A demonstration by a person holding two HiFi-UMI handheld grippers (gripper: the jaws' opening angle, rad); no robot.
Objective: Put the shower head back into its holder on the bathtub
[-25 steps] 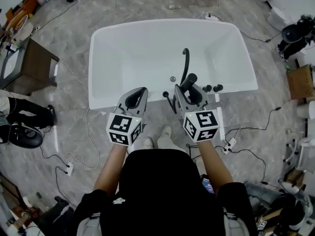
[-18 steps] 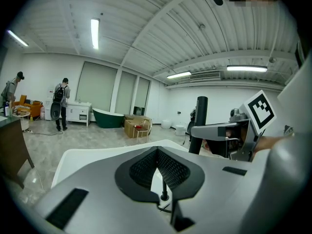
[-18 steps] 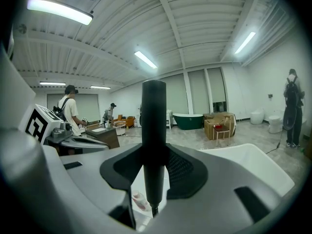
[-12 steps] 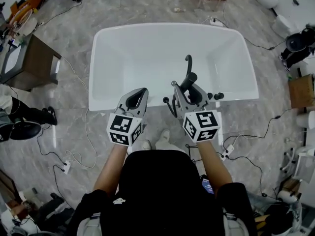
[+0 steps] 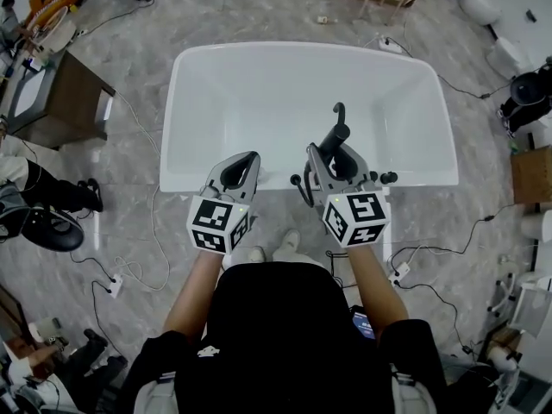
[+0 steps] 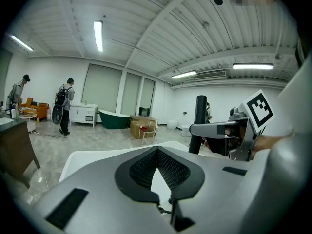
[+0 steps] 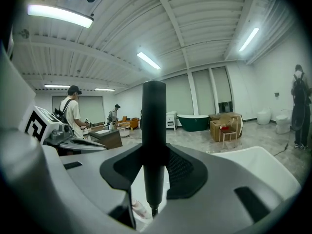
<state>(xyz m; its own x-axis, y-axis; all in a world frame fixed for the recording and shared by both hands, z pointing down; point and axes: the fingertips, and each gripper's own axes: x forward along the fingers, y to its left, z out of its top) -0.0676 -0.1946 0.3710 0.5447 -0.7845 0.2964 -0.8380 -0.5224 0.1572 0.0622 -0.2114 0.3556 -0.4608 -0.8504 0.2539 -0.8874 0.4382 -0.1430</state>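
A white bathtub [image 5: 198,182] lies crosswise in front of me in the head view. Over its near rim my right gripper [image 5: 335,155] is shut on the black shower head [image 5: 336,134], which stands upright between the jaws. In the right gripper view the shower head [image 7: 154,130] is a dark cylinder clamped between the two pads. A black hose [image 5: 298,188] hangs beside that gripper. The holder is hidden under the right gripper. My left gripper [image 5: 248,158] hovers at the rim to the left, shut with nothing in it; its pads [image 6: 173,172] meet at the tips.
A curved black spout [image 5: 339,110] and black knobs [image 5: 385,178] sit on the tub rim by the right gripper. A wooden table [image 5: 65,93] and a seated person [image 5: 34,198] are at the left. Cables [image 5: 147,257] trail over the marble floor.
The head view has drifted, so the tub sits slightly lower and to the right. Both grippers keep their places at the near rim, the right one still clamped on the shower head.
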